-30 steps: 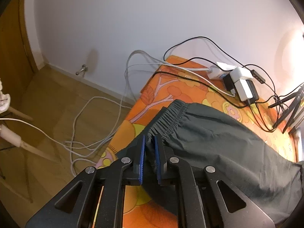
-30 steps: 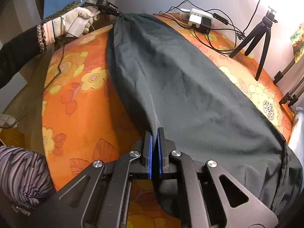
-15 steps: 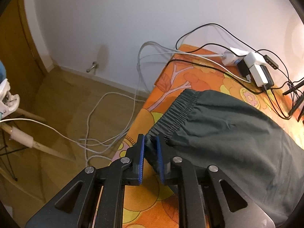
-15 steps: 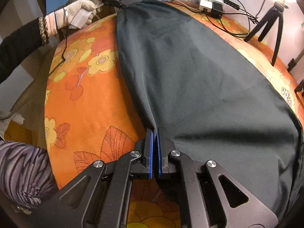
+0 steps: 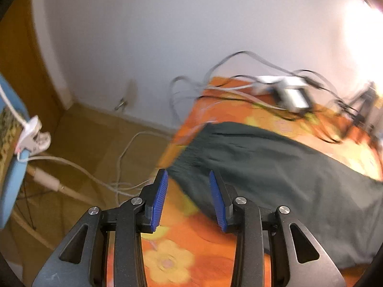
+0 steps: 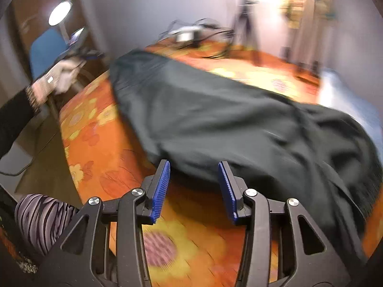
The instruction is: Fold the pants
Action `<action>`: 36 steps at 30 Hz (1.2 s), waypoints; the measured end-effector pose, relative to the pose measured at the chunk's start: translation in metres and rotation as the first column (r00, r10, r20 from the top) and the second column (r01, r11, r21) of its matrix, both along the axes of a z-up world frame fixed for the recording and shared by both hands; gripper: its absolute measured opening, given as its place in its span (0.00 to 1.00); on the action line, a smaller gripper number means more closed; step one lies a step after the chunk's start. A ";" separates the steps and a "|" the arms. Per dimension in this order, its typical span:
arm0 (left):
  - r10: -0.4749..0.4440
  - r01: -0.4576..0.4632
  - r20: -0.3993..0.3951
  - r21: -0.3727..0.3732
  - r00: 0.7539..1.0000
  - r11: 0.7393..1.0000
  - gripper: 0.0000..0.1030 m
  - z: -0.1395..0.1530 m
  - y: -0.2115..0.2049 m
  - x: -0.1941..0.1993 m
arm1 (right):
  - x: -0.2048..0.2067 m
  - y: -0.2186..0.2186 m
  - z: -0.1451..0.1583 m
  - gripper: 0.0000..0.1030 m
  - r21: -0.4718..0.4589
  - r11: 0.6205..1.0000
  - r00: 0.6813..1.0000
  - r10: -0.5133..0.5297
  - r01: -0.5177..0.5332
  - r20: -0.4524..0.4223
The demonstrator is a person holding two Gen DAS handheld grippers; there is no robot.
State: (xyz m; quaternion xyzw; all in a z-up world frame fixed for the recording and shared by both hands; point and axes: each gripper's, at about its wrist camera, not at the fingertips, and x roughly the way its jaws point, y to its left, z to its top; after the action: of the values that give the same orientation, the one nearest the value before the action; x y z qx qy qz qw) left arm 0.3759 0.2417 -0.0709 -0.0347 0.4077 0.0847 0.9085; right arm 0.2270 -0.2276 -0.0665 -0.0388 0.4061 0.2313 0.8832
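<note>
Orange flowered bedding (image 5: 191,244) covers the bed that fills both views, with a pale wall behind it. Across that cover lie the dark green pants (image 5: 275,167), spread lengthwise; in the right wrist view they (image 6: 227,119) run from about 10 o'clock down to 4 o'clock, bunched into folds toward the 4 o'clock end.

In the left wrist view the gathered waistband edge (image 5: 189,153) sits just beyond the left gripper (image 5: 189,191), toward 12 o'clock from its tips. That claw stands spread apart, blue pads (image 5: 159,201) facing each other with nothing pinched between them. Whether either pad touches the cloth is lost in motion blur.

The right gripper (image 6: 194,189) is likewise spread wide and holds nothing; the near edge of the pants lies just past its tips at 12 o'clock, and flowered cover shows between its fingers.

Farther out, at 1 o'clock in the left wrist view, a white power strip with adapters (image 5: 287,93) rests on the bed amid tangled black and white cables (image 5: 191,88), some trailing down to the wooden floor (image 5: 95,143) at 9 o'clock. In the right wrist view a gloved hand (image 6: 62,76) shows at 10 o'clock beside a blue chair (image 6: 45,50), and a tripod (image 6: 246,24) stands at 1 o'clock.
</note>
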 end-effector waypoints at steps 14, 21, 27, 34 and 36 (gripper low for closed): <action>-0.570 0.569 0.001 -0.076 0.821 0.819 0.44 0.018 -0.256 -0.072 | -0.070 -0.169 -0.007 0.59 -0.052 0.930 0.931 -0.360 0.363 0.058; -0.718 0.712 -0.014 -0.117 0.696 0.692 0.49 0.008 -0.351 -0.105 | -0.081 -0.187 -0.019 0.70 -0.084 0.941 0.943 -0.320 0.328 0.094; -0.791 0.786 -0.039 -0.101 0.610 0.611 0.56 -0.005 -0.404 -0.135 | -0.073 -0.198 -0.028 0.71 -0.082 0.944 0.945 -0.312 0.320 0.097; -0.823 0.826 -0.096 -0.005 0.561 0.564 0.57 -0.032 -0.439 -0.149 | -0.050 -0.204 -0.039 0.71 -0.060 0.965 0.964 -0.252 0.257 0.081; -0.813 0.819 -0.113 0.014 0.571 0.573 0.57 -0.042 -0.442 -0.144 | -0.042 -0.205 -0.039 0.60 -0.059 0.970 0.970 -0.230 0.235 0.076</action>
State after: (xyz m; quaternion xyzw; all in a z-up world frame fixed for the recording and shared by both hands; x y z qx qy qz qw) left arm 0.2319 -0.2006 -0.1133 0.1905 0.4171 -0.3287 0.8257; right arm 0.1845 -0.4324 -0.1051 -0.0287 0.3846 0.1111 0.9159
